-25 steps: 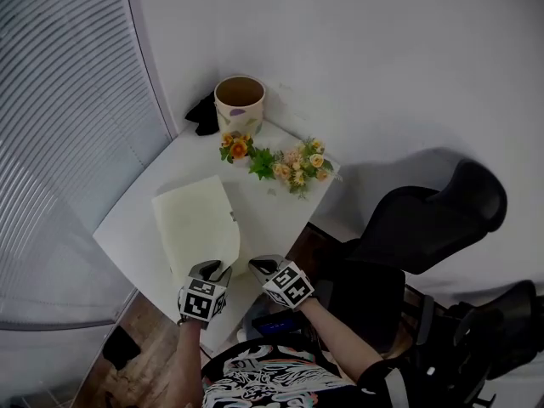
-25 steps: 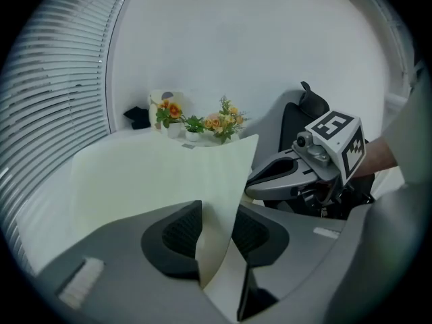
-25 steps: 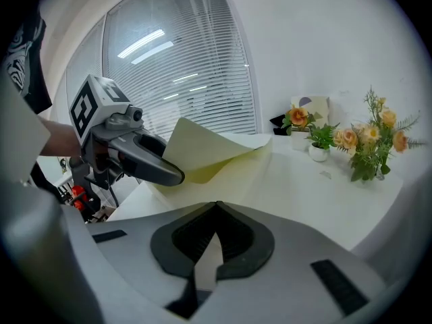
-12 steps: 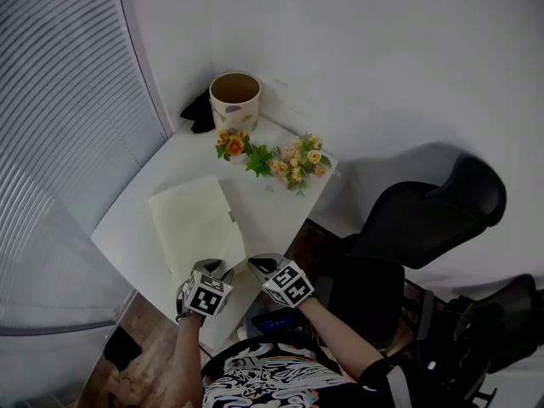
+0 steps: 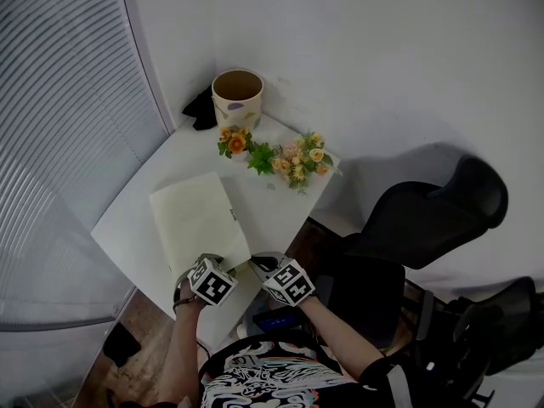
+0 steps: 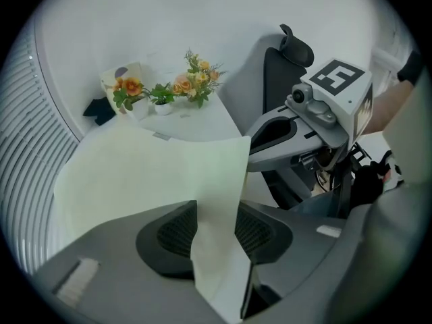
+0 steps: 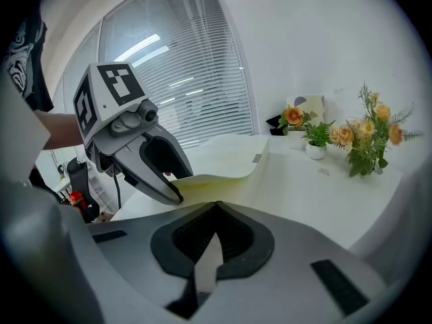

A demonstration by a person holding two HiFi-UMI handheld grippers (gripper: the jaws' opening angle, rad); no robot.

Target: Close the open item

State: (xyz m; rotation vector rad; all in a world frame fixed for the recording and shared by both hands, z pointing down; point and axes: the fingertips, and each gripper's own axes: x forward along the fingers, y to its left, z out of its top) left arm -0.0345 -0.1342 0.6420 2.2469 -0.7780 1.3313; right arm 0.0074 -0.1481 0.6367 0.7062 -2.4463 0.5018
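Observation:
A pale yellow-green folder [image 5: 197,219] lies on the white table [image 5: 280,206], its near corner by my hands. My left gripper [image 5: 205,262] is at that corner. In the left gripper view the folder's cover [image 6: 155,174] runs up between the jaws of that gripper [image 6: 214,211]; they have just been opening and stand apart, with the sheet loose between the pads. My right gripper [image 5: 257,264] hovers just right of the folder, past the table's near edge, with its jaws together [image 7: 216,208] and nothing held. From the right gripper view the cover's near edge [image 7: 223,159] curls slightly upward.
A cream pot [image 5: 238,99] stands at the table's far corner beside a black object [image 5: 202,110]. Flower bunches [image 5: 293,161] lie along the far right edge. A black office chair [image 5: 425,219] stands to the right, and window blinds [image 5: 59,143] run along the left.
The left gripper has rolled at the folder's near corner, so its marker cube now faces more to the right. The right gripper has stayed where it was.

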